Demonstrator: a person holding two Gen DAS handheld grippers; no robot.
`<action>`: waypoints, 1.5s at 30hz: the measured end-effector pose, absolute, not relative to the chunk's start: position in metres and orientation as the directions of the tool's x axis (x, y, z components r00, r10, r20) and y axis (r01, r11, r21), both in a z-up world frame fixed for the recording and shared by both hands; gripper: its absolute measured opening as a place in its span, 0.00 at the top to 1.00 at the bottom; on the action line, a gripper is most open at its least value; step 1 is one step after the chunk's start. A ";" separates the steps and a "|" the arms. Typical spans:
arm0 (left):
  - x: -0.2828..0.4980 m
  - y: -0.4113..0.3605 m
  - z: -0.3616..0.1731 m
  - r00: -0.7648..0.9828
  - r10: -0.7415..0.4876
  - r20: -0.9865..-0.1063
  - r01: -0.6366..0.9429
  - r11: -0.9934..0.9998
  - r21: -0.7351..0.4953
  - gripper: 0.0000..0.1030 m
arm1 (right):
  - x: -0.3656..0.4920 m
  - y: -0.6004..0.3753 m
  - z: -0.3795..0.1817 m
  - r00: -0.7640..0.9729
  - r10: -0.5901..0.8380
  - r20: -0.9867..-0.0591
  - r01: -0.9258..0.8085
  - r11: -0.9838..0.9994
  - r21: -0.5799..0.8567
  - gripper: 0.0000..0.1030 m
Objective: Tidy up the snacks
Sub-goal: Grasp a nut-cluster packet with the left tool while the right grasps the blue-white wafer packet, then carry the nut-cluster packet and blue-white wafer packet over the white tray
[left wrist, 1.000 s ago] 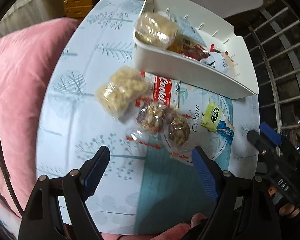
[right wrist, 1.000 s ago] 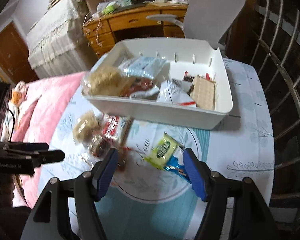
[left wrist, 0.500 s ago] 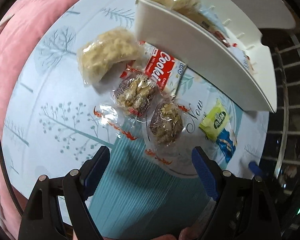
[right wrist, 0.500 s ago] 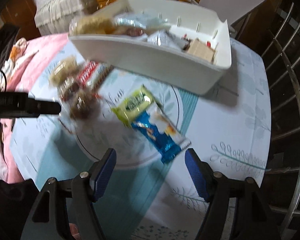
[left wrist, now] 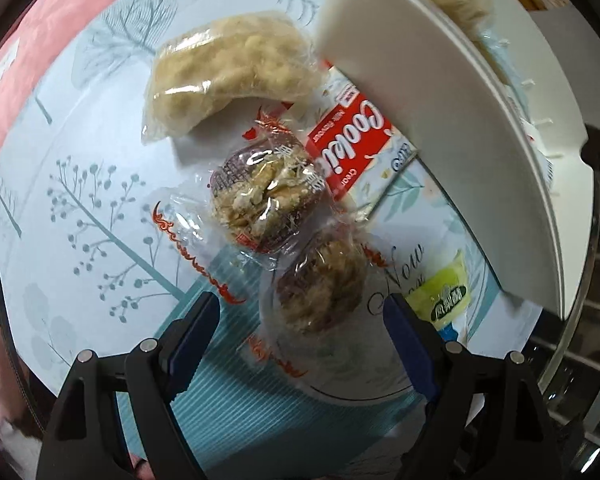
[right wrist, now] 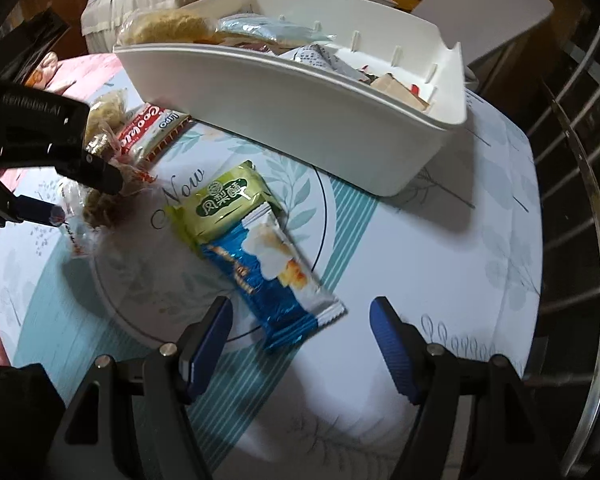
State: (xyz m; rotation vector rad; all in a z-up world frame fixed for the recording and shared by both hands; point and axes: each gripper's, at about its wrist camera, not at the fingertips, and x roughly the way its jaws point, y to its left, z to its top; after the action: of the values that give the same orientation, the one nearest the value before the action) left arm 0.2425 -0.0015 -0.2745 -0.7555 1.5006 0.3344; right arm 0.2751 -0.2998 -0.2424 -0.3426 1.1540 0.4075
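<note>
1. Left wrist view: our left gripper (left wrist: 300,320) hangs with jaws apart and empty over the nearer of two round wrapped pastries (left wrist: 320,292). Beyond lie one crumbly bag (left wrist: 228,76) and one red cookie pack (left wrist: 352,148), against the white bin (left wrist: 452,128).
2. Right wrist view: our right gripper (right wrist: 300,324) has jaws apart, straddling one blue packet (right wrist: 276,276); one green packet (right wrist: 224,204) touches it mid-bench. We judge the step is reaching; next, close and lift into the bin.
</note>
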 end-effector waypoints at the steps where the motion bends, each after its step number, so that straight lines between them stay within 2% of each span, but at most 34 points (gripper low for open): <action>1: 0.243 -0.001 -0.276 0.076 -0.247 -0.966 -0.644 0.728 -0.237 0.19 | 0.277 -0.299 -0.244 0.342 0.142 -0.929 -0.490 0.870 -0.047 0.31; 4: 0.245 -0.003 -0.280 0.066 -0.253 -0.965 -0.664 0.711 -0.231 0.20 | 0.280 -0.295 -0.247 0.343 0.163 -0.925 -0.532 0.845 -0.049 0.31; 6: 0.247 0.000 -0.285 0.043 -0.267 -0.963 -0.674 0.704 -0.225 0.26 | 0.282 -0.290 -0.248 0.341 0.176 -0.924 -0.568 0.821 -0.054 0.31; 11: 0.248 -0.003 -0.289 0.021 -0.255 -0.967 -0.671 0.713 -0.203 0.28 | 0.285 -0.282 -0.256 0.300 0.187 -0.935 -0.605 0.796 -0.035 0.32; 13: 0.250 -0.005 -0.289 0.018 -0.249 -0.968 -0.671 0.715 -0.196 0.33 | 0.286 -0.281 -0.259 0.288 0.190 -0.939 -0.608 0.794 -0.026 0.36; 16: 0.255 -0.010 -0.287 0.027 -0.247 -0.969 -0.664 0.720 -0.202 0.50 | 0.285 -0.277 -0.258 0.281 0.198 -0.939 -0.616 0.788 -0.018 0.42; 17: 0.257 -0.012 -0.287 0.034 -0.252 -0.967 -0.658 0.723 -0.212 0.57 | 0.285 -0.276 -0.258 0.273 0.207 -0.940 -0.620 0.785 -0.007 0.47; 18: 0.259 -0.014 -0.288 0.032 -0.253 -0.967 -0.654 0.726 -0.212 0.59 | 0.284 -0.276 -0.258 0.269 0.212 -0.940 -0.622 0.783 -0.001 0.52; 23: 0.261 -0.019 -0.288 0.032 -0.262 -0.965 -0.656 0.722 -0.218 0.60 | 0.284 -0.273 -0.256 0.256 0.204 -0.945 -0.625 0.781 -0.001 0.65; 26: 0.250 -0.019 -0.289 0.018 -0.271 -0.962 -0.658 0.722 -0.216 0.61 | 0.284 -0.273 -0.256 0.243 0.198 -0.950 -0.618 0.786 0.005 0.69; 36: 0.222 -0.017 -0.278 -0.010 -0.291 -0.957 -0.621 0.752 -0.222 0.63 | 0.285 -0.269 -0.252 0.180 0.206 -0.962 -0.540 0.838 0.078 0.70; 45: 0.204 0.002 -0.245 -0.047 -0.273 -0.961 -0.586 0.786 -0.195 0.63 | 0.275 -0.251 -0.226 0.190 0.250 -0.949 -0.537 0.836 0.113 0.70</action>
State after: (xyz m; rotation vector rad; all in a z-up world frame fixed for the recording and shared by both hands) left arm 0.2042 0.0015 -0.2448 -0.6932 1.6379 0.2897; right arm 0.2750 -0.2514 -0.2265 -0.2679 1.2653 0.5620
